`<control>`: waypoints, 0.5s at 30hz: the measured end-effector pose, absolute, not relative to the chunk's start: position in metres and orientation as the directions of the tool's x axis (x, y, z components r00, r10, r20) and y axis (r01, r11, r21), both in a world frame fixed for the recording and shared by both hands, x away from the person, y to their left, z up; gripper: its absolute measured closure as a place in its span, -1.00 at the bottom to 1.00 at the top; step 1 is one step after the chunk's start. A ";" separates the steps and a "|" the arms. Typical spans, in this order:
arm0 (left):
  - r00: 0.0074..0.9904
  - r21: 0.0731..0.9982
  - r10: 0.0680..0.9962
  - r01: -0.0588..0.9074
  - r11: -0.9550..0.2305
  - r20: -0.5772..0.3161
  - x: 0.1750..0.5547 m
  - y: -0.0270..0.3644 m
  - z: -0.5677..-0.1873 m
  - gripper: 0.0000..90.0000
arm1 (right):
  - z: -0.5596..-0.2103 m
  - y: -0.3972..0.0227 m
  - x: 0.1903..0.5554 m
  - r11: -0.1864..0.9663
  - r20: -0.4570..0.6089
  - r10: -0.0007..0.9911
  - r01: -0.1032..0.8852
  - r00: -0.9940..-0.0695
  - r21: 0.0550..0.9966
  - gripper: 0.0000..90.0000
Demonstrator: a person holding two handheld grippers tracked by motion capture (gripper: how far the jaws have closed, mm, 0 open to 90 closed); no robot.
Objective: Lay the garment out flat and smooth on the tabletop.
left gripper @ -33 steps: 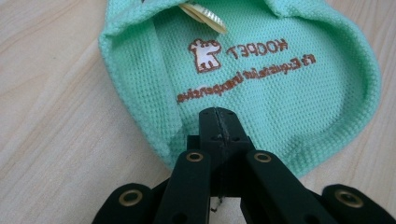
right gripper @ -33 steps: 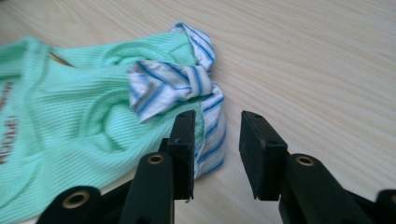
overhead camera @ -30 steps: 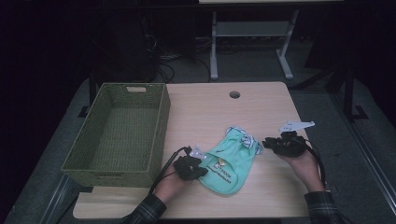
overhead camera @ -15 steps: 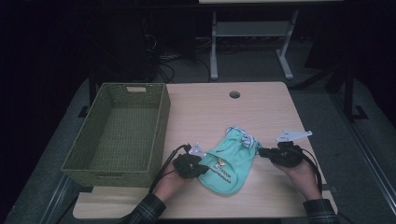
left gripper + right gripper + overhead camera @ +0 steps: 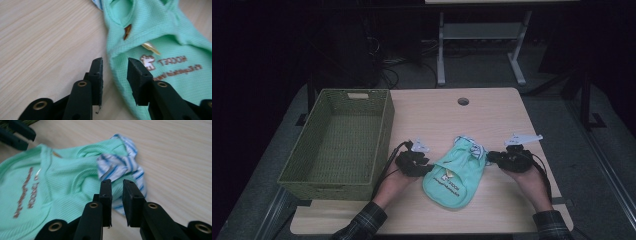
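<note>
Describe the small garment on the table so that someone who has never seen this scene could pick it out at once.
Start at the light wooden table, with the green woven basket at its left. The garment lies flat near the front edge, between the left gripper and right gripper. It is mint green, with a blue-and-white striped collar and brownish lettering.

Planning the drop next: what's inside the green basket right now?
The green basket shows bare woven floor and walls, nothing in it. Its near inner wall is hidden by the rim. The mint garment lies on the table beside it.

Black grippers (image 5: 412,162), brass-ringed screws, plaid sleeves (image 5: 367,220).
</note>
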State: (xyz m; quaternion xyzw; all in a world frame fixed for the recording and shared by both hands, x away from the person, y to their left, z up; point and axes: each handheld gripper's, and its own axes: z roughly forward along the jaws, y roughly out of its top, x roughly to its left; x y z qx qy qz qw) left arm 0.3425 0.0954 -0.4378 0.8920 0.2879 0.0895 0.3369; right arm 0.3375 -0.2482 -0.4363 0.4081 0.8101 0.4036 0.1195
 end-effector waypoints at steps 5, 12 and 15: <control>0.822 0.650 0.569 0.449 -0.614 -0.029 0.346 0.093 -0.441 0.40 | -0.439 -0.245 0.350 0.340 0.125 0.781 0.584 -0.612 0.737 0.71; 0.823 0.634 0.568 0.452 -0.627 -0.026 0.350 0.088 -0.449 0.45 | -0.447 -0.248 0.360 0.310 0.141 0.807 0.615 -0.573 0.725 0.67; 0.830 0.618 0.557 0.453 -0.643 -0.029 0.352 0.086 -0.452 0.62 | -0.454 -0.247 0.364 0.312 0.150 0.807 0.629 -0.571 0.712 0.65</control>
